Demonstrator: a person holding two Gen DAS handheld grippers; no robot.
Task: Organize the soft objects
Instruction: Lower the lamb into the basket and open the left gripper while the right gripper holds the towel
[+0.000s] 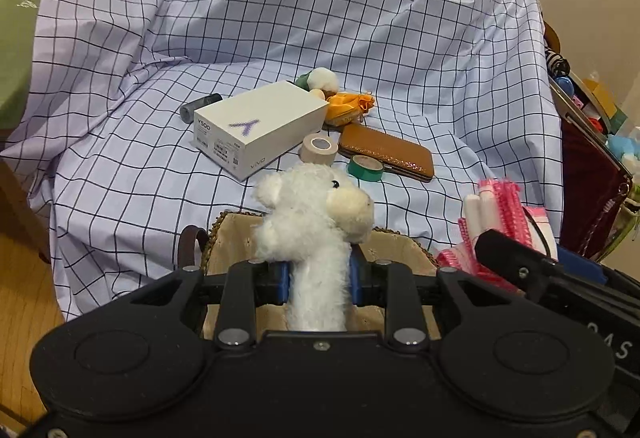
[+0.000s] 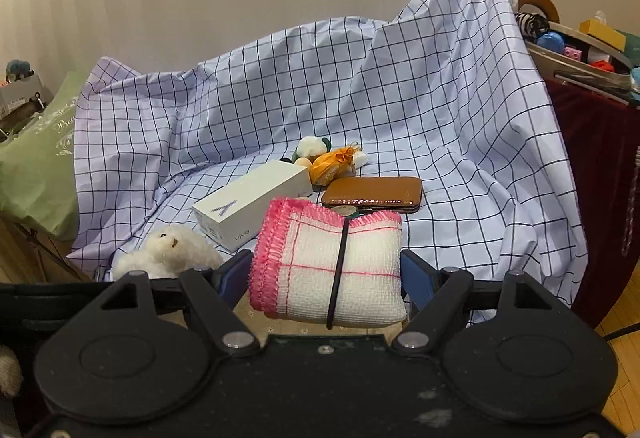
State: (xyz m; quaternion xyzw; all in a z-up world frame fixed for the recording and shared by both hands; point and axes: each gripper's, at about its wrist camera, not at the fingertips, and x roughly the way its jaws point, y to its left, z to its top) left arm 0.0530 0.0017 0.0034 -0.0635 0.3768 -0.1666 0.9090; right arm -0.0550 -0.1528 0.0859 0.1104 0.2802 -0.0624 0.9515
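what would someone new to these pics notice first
Each gripper is clamped on something soft: the left gripper holds a white plush toy by its body, over a lined woven basket, and the right gripper holds a folded pink-edged white cloth bound by a black band. Behind them, on the checked sheet, lie a white phone box and a brown case.

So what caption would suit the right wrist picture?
Right claw grips a folded pink-edged cloth above a checked sheet.
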